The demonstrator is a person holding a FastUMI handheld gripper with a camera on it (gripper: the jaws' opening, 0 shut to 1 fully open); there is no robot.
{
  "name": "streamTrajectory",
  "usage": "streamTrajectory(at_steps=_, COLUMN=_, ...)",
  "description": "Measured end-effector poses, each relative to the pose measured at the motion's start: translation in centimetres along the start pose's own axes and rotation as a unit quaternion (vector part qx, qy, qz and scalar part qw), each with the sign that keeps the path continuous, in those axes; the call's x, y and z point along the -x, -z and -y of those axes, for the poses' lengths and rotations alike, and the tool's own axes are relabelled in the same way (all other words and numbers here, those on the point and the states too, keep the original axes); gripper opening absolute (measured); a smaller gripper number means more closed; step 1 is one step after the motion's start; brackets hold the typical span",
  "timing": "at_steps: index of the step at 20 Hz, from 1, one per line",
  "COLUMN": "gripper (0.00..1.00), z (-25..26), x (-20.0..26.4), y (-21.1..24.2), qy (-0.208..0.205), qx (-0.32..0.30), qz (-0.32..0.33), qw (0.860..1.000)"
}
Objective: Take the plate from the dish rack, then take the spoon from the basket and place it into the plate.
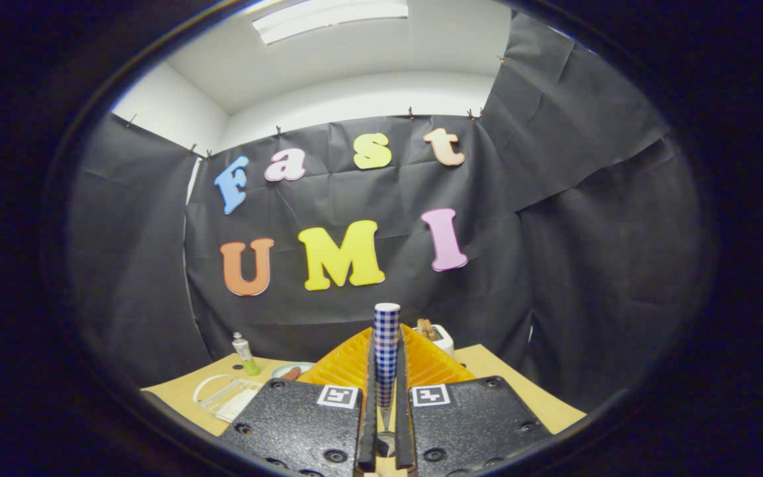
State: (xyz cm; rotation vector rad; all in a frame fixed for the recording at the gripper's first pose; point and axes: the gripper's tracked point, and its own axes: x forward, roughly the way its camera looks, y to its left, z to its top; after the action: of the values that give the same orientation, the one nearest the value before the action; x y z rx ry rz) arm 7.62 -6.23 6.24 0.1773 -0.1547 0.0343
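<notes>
In the gripper view, your tool (386,397) is clenched on the plate (386,344): both fingers press its checked rim, which stands upright, edge-on, between them and rises past their tips. Just beyond the fingers sits the orange dish rack (428,361) on the counter (487,364). Behind the rack is a white toaster (441,336). Off to the left lie a clear basket (226,394), a small green bottle (245,354) and a bowl (289,371). You cannot make out the spoon.

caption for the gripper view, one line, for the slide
Gripper shut on the edge-on checked plate, held above the table; white dish rack and green bottle beyond.
</notes>
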Motion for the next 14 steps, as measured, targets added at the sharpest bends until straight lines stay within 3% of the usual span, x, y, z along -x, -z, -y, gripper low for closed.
streamTrajectory(at_steps=4, gripper=0.16, z=-3.2, x=2.9, y=3.3, qy=-0.007, qx=0.007, qz=0.021, qw=1.0)
streamTrajectory(at_steps=14, gripper=0.16, z=-12.0, x=5.4, y=17.0, qy=-0.045, qx=0.037, qz=0.011, qw=0.998)
